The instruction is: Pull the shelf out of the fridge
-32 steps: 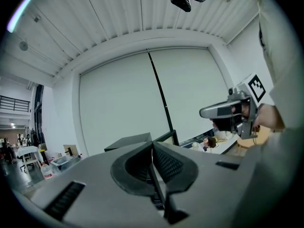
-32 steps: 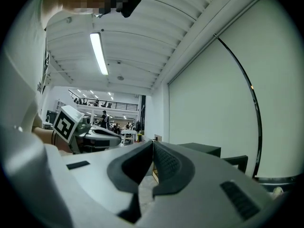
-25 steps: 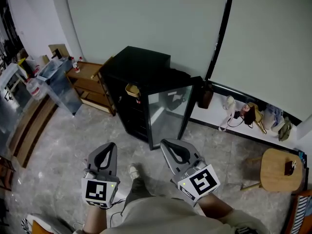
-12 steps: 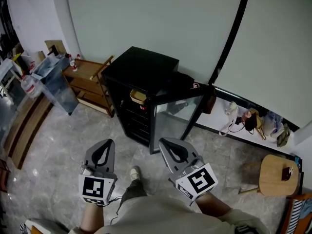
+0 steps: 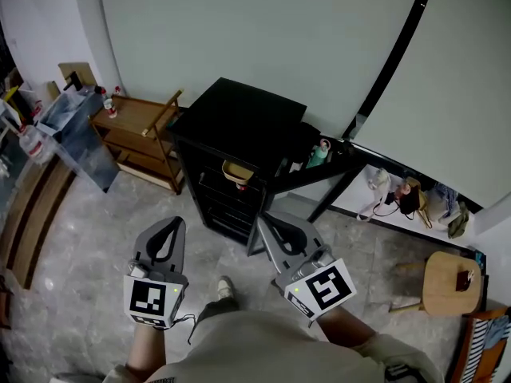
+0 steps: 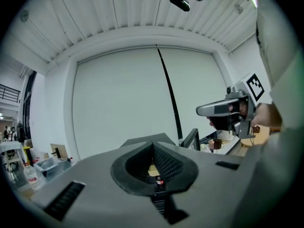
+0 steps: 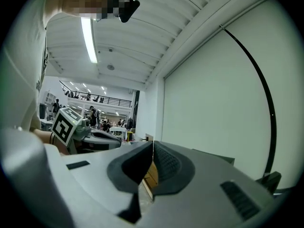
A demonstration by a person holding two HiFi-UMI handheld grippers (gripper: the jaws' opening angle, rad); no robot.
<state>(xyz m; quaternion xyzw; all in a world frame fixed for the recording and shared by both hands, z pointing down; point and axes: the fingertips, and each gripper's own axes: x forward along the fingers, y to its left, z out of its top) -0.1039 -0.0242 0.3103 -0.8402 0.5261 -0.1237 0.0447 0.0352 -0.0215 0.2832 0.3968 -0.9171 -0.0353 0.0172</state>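
Grippers come first, nearest the person: the left gripper (image 5: 172, 224) and the right gripper (image 5: 268, 220) are held out side by side on the near side of the fridge (image 5: 239, 114). Each has its jaws pressed fully together with nothing between them, so neither has hold of anything.

What has changed is the approach. Over the last second the black fridge has drawn closer in the head view, and both grippers have travelled forward with the person. In that view the right gripper's tip now overlaps the lower edge of the fridge's open door (image 5: 335, 170), where a stretch of floor lay between them before. The door showed its glass face a moment ago and now looks nearly edge-on (whether it swung or only the viewpoint moved, I cannot tell).

Inside the fridge, behind the door opening, the dark shelf (image 5: 222, 194) sits fully in its place among the other racks, with a small tan container (image 5: 238, 172) resting near the front. Nothing has touched it.

My reading is that this is the walk-up and the pull has not begun. The shut jaws will have to open before either gripper can take the front edge of the shelf.

To the left of the fridge stands a wooden rack (image 5: 136, 130). Off to the fridge's right is a round wooden stool (image 5: 443, 282).
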